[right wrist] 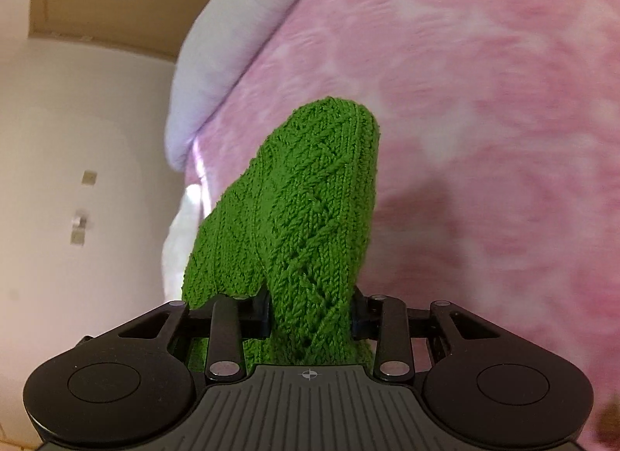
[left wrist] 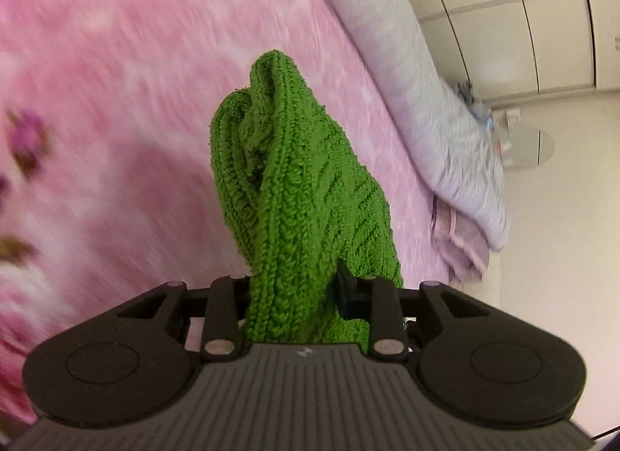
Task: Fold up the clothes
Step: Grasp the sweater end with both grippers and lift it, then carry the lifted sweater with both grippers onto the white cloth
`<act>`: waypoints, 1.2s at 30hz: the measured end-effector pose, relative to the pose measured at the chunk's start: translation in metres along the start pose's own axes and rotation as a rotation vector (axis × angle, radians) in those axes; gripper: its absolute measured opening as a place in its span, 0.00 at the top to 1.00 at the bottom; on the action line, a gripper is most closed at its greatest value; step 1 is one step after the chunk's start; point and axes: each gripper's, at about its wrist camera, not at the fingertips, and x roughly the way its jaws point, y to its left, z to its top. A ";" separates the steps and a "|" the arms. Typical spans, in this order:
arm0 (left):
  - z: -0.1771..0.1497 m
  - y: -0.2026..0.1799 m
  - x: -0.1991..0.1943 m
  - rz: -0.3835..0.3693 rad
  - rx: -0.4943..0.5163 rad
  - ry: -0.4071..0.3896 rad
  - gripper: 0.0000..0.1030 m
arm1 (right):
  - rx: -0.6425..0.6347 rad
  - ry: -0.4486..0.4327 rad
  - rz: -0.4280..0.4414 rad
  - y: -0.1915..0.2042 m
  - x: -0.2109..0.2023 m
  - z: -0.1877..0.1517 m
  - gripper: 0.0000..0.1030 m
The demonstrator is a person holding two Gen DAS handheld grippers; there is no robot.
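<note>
A green knitted garment [left wrist: 294, 195] is bunched between the jaws of my left gripper [left wrist: 294, 292], which is shut on it and holds it above the pink bed cover. In the right wrist view the same green knit [right wrist: 310, 210] is pinched in my right gripper [right wrist: 310, 315], also shut on it and lifted off the bed. The fabric hides most of both pairs of fingers. The rest of the garment is out of view.
A pink patterned bed cover [left wrist: 116, 82] fills the background and also shows in the right wrist view [right wrist: 484, 121]. A pale lilac blanket [left wrist: 438, 113] lies along the bed's edge. White wardrobe doors [left wrist: 523, 24] and a floor [right wrist: 77, 140] lie beyond.
</note>
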 end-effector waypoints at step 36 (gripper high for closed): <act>0.502 0.282 -0.221 -0.045 0.100 -0.078 0.74 | -0.215 -0.136 -0.052 0.383 0.553 0.016 0.66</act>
